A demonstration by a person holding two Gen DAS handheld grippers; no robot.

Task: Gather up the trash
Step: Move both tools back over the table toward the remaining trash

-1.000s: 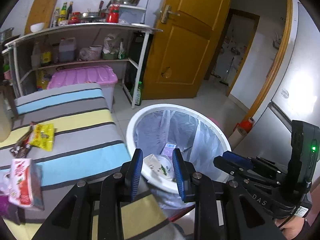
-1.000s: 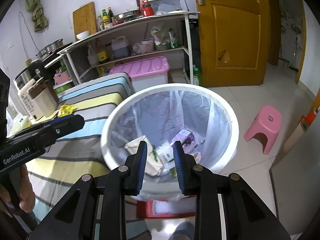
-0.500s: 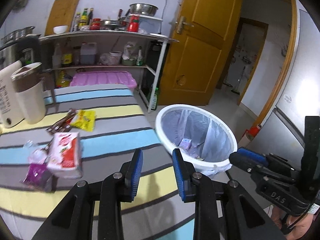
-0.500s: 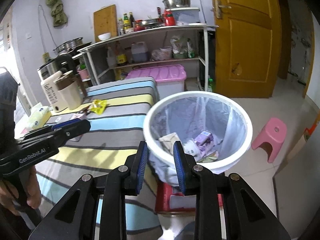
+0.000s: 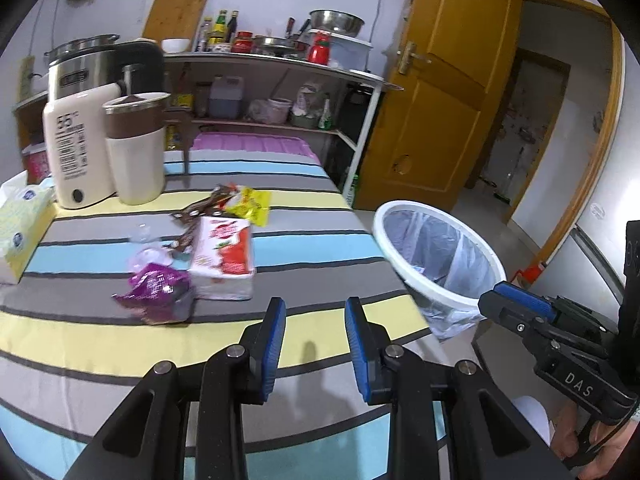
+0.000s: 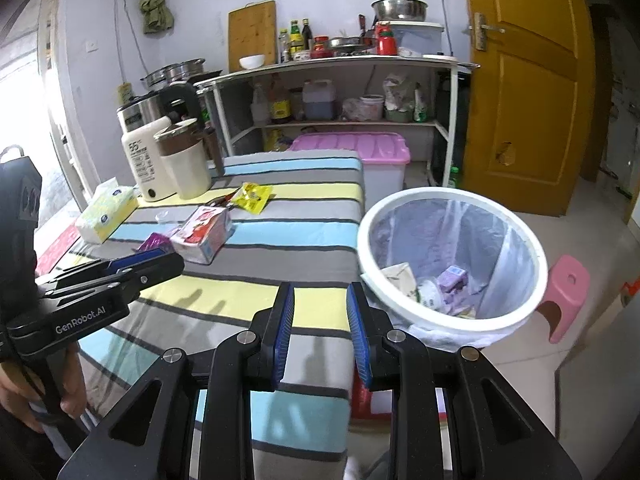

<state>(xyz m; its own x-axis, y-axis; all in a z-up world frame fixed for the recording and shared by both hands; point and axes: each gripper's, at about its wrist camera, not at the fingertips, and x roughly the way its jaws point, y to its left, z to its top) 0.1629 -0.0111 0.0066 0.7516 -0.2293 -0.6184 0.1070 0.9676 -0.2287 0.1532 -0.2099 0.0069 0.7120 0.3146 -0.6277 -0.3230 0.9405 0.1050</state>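
Both sets of tongs are released and carry nothing: the left tongs [image 5: 315, 344] hover over the near yellow stripe of the desk [image 5: 100, 344], and the right tongs [image 6: 320, 322] hover at the desk's near right corner, just beside the bin [image 6: 452, 312]. The remaining trash lies in one cluster toward the middle of the desk: a purple wrapper [image 5: 156, 286] nearest the front edge, a red-and-white packet [image 5: 224, 258] touching it on the right, a yellow sachet [image 5: 250, 206] and a dark brown wrapper [image 5: 200, 210] behind these, and a small clear piece [image 5: 141, 234] to the left. The bin stands on the floor against the desk's right edge, lined with a bag and already holding several cartons, so a carry from cluster to bin is short and probably crosses open cloth only. A tissue box [image 5: 20, 232] sits at the left edge and a cream appliance with a cup [image 5: 134, 148] at the far left corner; both are likely not trash and are clear of the approach. The front half of the desk is free for lowering the tongs.
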